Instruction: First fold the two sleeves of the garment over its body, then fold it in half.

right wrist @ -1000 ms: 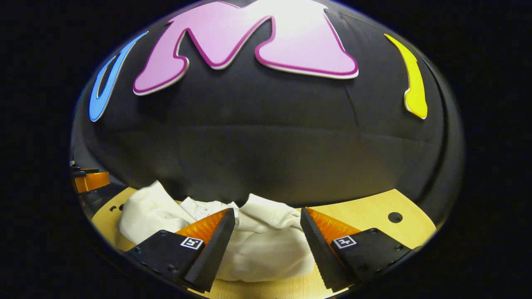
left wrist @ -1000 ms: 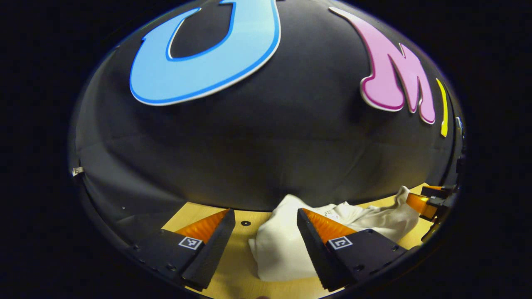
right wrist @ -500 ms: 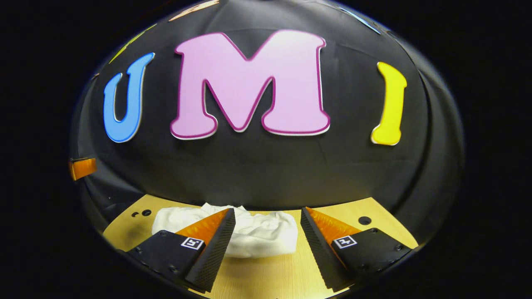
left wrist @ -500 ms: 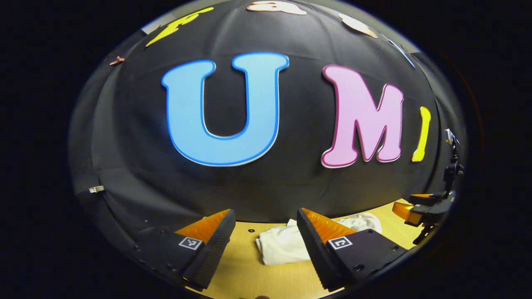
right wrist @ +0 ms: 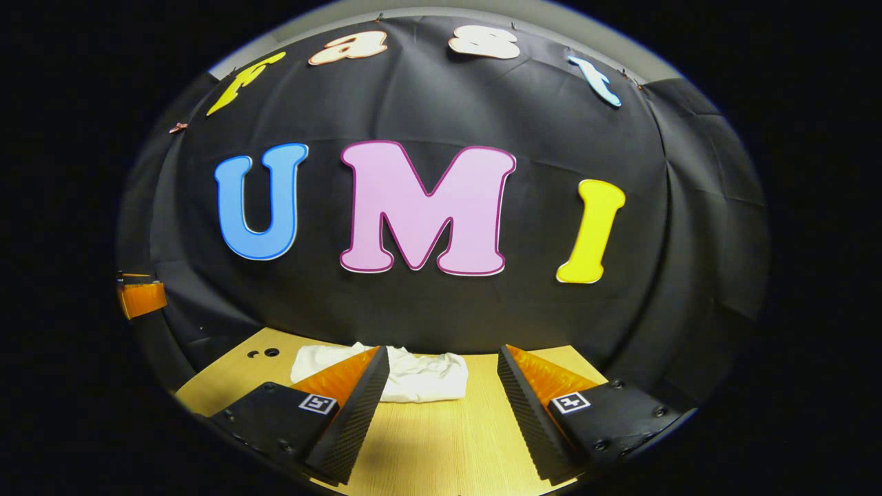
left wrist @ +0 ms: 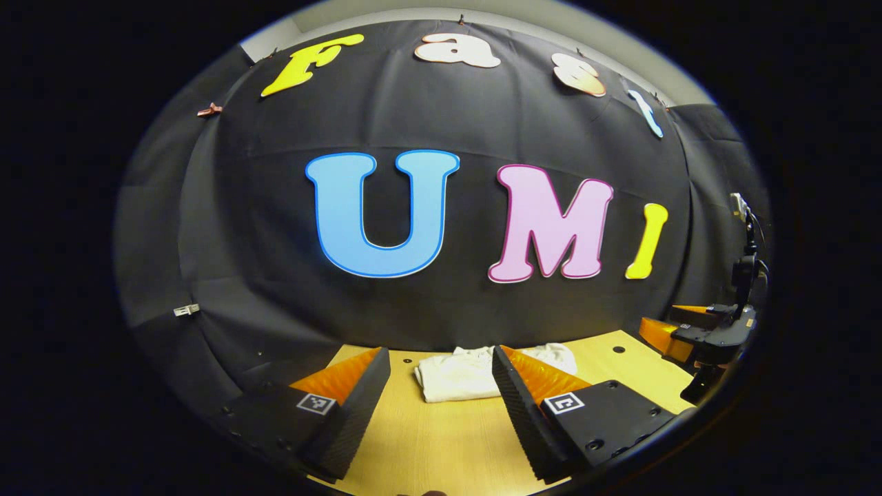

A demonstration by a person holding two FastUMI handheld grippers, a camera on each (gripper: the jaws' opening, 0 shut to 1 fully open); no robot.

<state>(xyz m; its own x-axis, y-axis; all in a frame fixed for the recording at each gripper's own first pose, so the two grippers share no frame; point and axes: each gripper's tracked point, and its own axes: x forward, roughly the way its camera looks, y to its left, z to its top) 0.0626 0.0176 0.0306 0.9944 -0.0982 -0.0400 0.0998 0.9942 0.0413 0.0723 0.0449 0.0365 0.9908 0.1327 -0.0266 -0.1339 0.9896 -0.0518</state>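
Note:
A white garment (left wrist: 460, 373) lies folded in a small bundle at the far side of the wooden table (left wrist: 441, 441), close to the black wall. In the right gripper view the same garment (right wrist: 422, 375) sits far ahead, partly behind a finger. My left gripper (left wrist: 441, 406) is open, held back from the garment with nothing between its fingers. My right gripper (right wrist: 441, 410) is open too and holds nothing. The right gripper (left wrist: 696, 334) also shows at the right edge of the left gripper view, apart from the garment.
The wooden table (right wrist: 441, 448) has small round holes (right wrist: 265, 353) near its far edge. The black cloth wall rises right behind the garment. A part of the left gripper (right wrist: 141, 296) shows at the left edge of the right gripper view.
Both grippers have pulled back and up from the garment, which now looks small and far. It lies still on the table, and both grippers stayed open.

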